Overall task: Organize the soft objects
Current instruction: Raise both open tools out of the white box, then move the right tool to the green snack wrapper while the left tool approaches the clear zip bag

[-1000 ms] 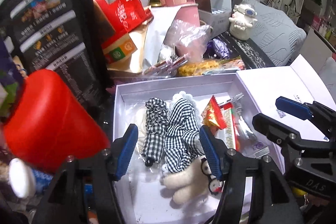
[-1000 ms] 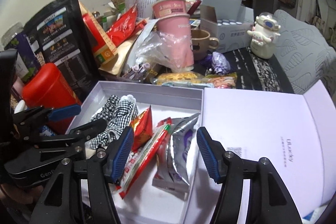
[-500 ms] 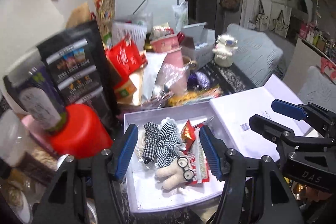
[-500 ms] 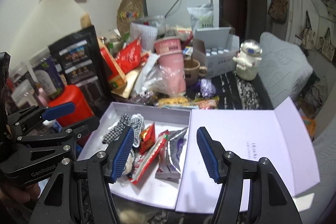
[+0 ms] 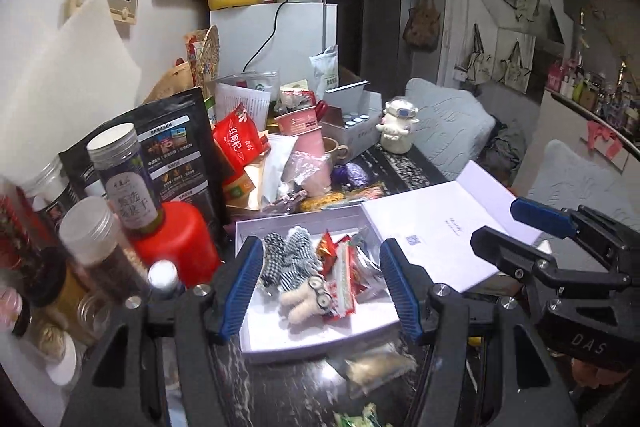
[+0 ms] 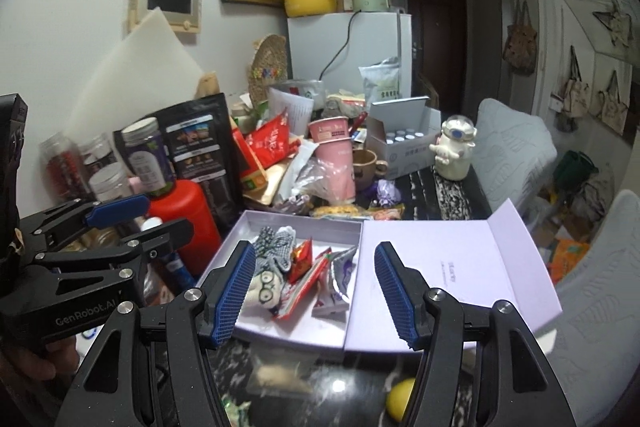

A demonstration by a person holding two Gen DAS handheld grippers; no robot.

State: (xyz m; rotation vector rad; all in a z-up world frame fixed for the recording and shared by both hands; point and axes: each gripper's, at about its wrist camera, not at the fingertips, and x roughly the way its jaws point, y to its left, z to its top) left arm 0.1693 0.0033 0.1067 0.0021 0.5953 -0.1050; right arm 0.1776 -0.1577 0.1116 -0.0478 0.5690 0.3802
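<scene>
An open white box (image 5: 280,341) (image 6: 296,335) sits on the dark table with its lid (image 5: 436,231) (image 6: 440,267) folded out to the right. Inside lie black-and-white checked fabric scrunchies (image 5: 292,255) (image 6: 276,241), a small beige plush with glasses (image 5: 306,299) (image 6: 262,289) and several snack packets (image 5: 340,275) (image 6: 316,275). My left gripper (image 5: 320,291) is open and empty, held back above the box's near side. My right gripper (image 6: 316,291) is open and empty, also above the box's near edge.
A red canister (image 5: 176,239) (image 6: 192,207), jars, a black pouch (image 5: 176,147) and a heap of snack bags crowd the left and back. A pink cup (image 6: 334,155), a mug and a white figurine (image 6: 454,147) stand behind. A clear packet (image 5: 372,367) and a yellow ball (image 6: 400,397) lie in front.
Both grippers have pulled back and up from the box, so it looks smaller and further away. Both stay open and empty. The box contents have not moved.
</scene>
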